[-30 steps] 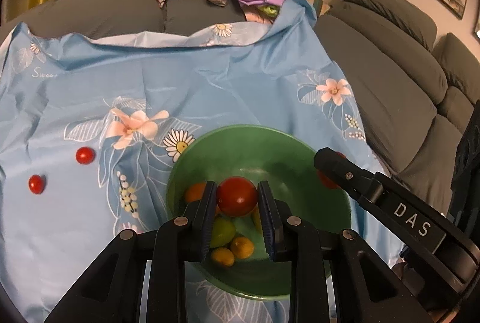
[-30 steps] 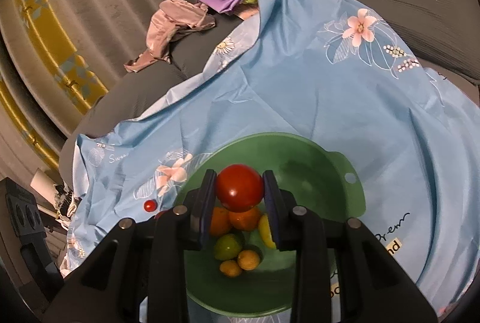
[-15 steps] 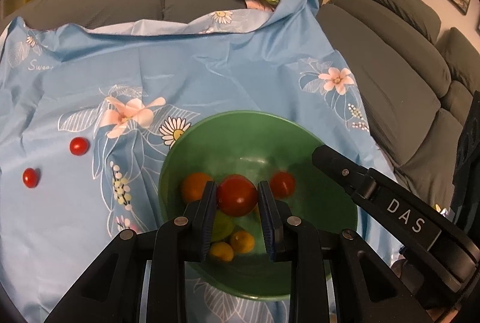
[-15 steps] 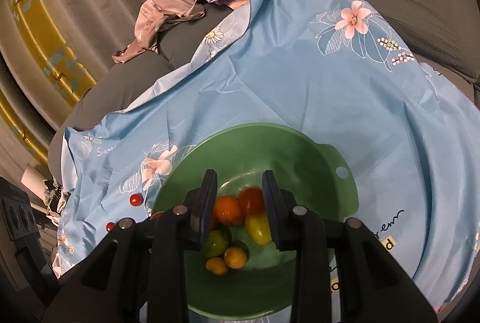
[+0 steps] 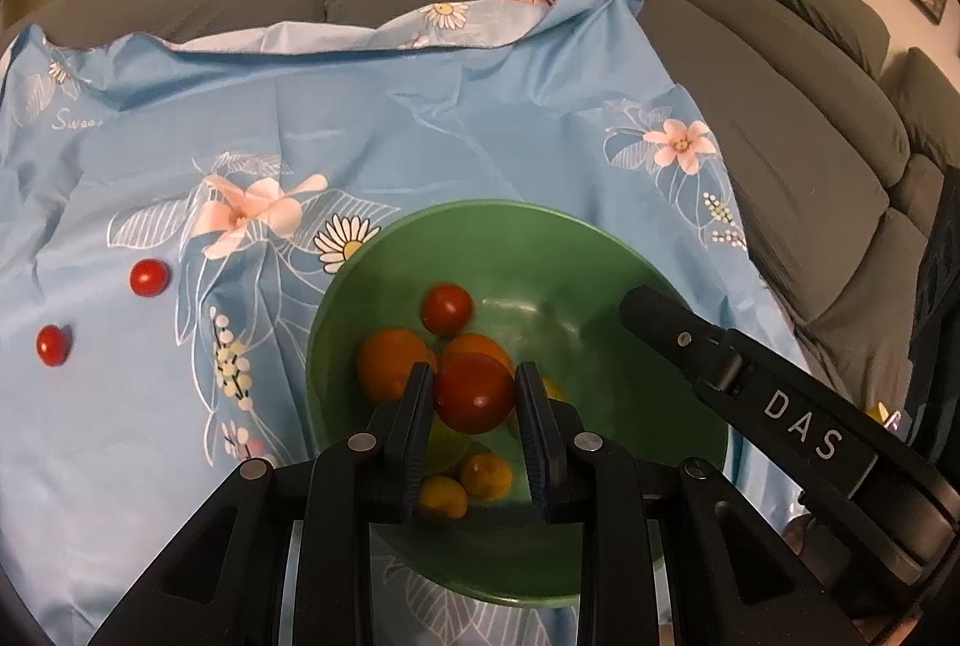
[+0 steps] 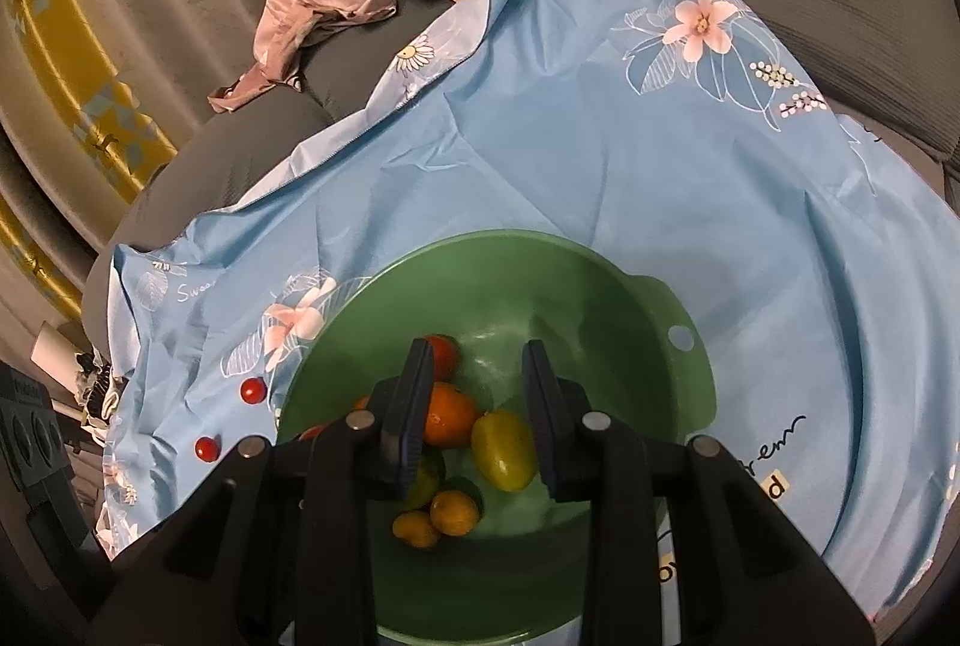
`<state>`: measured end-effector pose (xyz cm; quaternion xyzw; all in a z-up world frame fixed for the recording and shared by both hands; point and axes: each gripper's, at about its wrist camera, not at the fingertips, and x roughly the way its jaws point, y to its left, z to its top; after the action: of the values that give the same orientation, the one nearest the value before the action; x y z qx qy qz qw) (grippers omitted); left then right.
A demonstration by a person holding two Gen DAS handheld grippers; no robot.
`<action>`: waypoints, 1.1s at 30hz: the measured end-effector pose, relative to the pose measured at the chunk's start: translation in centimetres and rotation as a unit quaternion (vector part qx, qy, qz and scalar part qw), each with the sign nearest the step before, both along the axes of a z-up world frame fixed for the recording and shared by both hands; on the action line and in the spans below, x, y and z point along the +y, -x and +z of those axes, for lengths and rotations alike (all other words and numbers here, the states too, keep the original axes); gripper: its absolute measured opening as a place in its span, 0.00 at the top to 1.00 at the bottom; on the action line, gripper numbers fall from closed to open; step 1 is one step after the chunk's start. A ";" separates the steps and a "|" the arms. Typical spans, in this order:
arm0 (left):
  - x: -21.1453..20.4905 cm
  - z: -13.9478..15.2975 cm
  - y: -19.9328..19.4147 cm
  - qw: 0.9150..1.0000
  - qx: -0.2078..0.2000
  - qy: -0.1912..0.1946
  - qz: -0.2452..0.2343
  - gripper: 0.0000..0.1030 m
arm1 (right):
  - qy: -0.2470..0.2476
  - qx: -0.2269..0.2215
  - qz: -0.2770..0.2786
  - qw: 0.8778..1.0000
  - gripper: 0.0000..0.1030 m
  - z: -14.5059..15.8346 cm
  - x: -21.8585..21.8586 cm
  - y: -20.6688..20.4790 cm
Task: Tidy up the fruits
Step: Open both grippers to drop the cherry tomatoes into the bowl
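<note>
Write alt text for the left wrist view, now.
The left gripper holds a red tomato between its jaws above a green bowl of mixed fruit. Two small red tomatoes lie to the left on the blue floral cloth; the right gripper's arm crosses the bowl's right rim.

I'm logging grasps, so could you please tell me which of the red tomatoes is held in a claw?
The big tomato, pinched in the left claw over the bowl; the others lie loose.

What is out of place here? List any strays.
Two small red tomatoes lie loose on the blue cloth, left of the green bowl that holds the other fruit. The left tool grips a red tomato above the bowl.
</note>
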<state>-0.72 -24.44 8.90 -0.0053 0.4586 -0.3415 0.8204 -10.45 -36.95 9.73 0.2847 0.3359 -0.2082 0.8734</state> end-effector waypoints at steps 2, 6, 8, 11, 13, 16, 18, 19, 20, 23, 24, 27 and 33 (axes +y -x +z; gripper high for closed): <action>-0.1 -0.2 0.0 1.000 0.002 -0.003 0.000 0.74 | 0.000 0.003 0.001 1.000 0.69 -0.1 -0.1 -0.1; -0.4 -0.5 0.1 1.000 0.005 -0.006 -0.003 0.74 | 0.000 0.007 0.001 1.000 0.69 -0.3 0.0 -0.2; -0.4 -0.6 0.0 1.000 0.007 -0.006 -0.004 0.74 | 0.001 0.010 0.001 1.000 0.69 -0.3 -0.1 -0.2; -0.5 -0.8 -0.1 1.000 0.011 -0.007 -0.003 0.74 | 0.001 0.014 0.001 1.000 0.69 -0.4 -0.1 -0.3; -0.6 -0.9 -0.2 1.000 0.013 -0.009 -0.002 0.74 | 0.001 0.016 0.000 1.000 0.69 -0.5 -0.2 -0.3; -0.7 -1.2 -0.3 1.000 0.017 -0.010 -0.002 0.74 | 0.001 0.020 -0.001 1.000 0.69 -0.6 -0.3 -0.4; -0.7 -1.4 -0.3 1.000 0.021 -0.011 -0.002 0.74 | 0.001 0.022 -0.001 1.000 0.68 -0.7 -0.3 -0.4; -0.7 -1.5 -0.4 1.000 0.022 -0.011 -0.002 0.74 | 0.002 0.023 -0.001 1.000 0.68 -0.7 -0.3 -0.4; -0.7 -1.5 -0.4 1.000 0.024 -0.011 -0.002 0.74 | 0.002 0.024 -0.002 1.000 0.68 -0.7 -0.3 -0.4; -0.7 -1.7 -0.5 1.000 0.026 -0.008 -0.003 0.74 | 0.003 0.028 -0.005 1.000 0.68 -0.8 -0.4 -0.5; -0.6 -1.6 -0.5 1.000 0.024 -0.005 -0.003 0.74 | 0.003 0.029 -0.006 1.000 0.68 -0.9 -0.5 -0.5; -0.6 -1.4 -0.4 1.000 0.021 -0.002 -0.001 0.74 | 0.004 0.031 -0.007 0.999 0.68 -0.9 -0.4 -0.5; -0.4 -0.6 -0.1 1.000 0.006 -0.002 -0.003 0.74 | 0.003 0.031 -0.010 0.999 0.67 -0.8 -0.4 -0.5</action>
<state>-0.64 -24.79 8.30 -0.0040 0.4643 -0.3429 0.8166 -9.95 -37.38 8.94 0.2786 0.3592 -0.2266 0.8614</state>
